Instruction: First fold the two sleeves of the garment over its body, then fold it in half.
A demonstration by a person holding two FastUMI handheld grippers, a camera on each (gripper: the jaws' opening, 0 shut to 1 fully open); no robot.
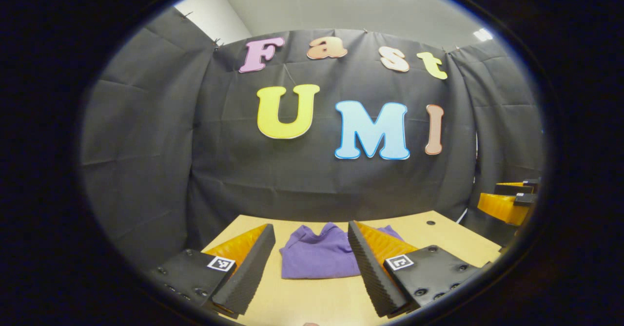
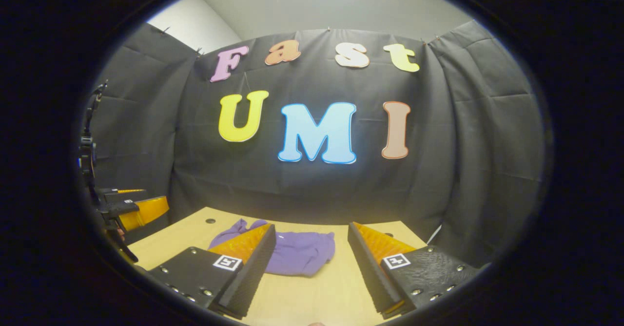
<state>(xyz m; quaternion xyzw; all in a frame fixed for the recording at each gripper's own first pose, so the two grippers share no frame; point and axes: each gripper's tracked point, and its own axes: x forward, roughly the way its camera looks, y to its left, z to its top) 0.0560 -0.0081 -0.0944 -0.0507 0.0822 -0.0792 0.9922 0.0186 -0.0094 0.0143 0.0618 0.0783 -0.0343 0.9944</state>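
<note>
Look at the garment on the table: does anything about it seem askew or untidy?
The purple garment lies rumpled on the wooden table, its far edge bunched in uneven humps rather than flat. Both grippers hang open above it.

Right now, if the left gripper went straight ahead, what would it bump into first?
Probably the purple garment on the wooden table, lying ahead between the open left gripper fingers. Depth is unclear; aimed higher, it would pass over toward the black cloth wall.

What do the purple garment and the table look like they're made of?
The purple garment looks like soft matte knit fabric, probably cotton jersey: it lies limp with gentle wrinkles and no shine. The table looks like light wood or wood laminate with a smooth, even, faintly satin surface; which one I cannot tell.
</note>
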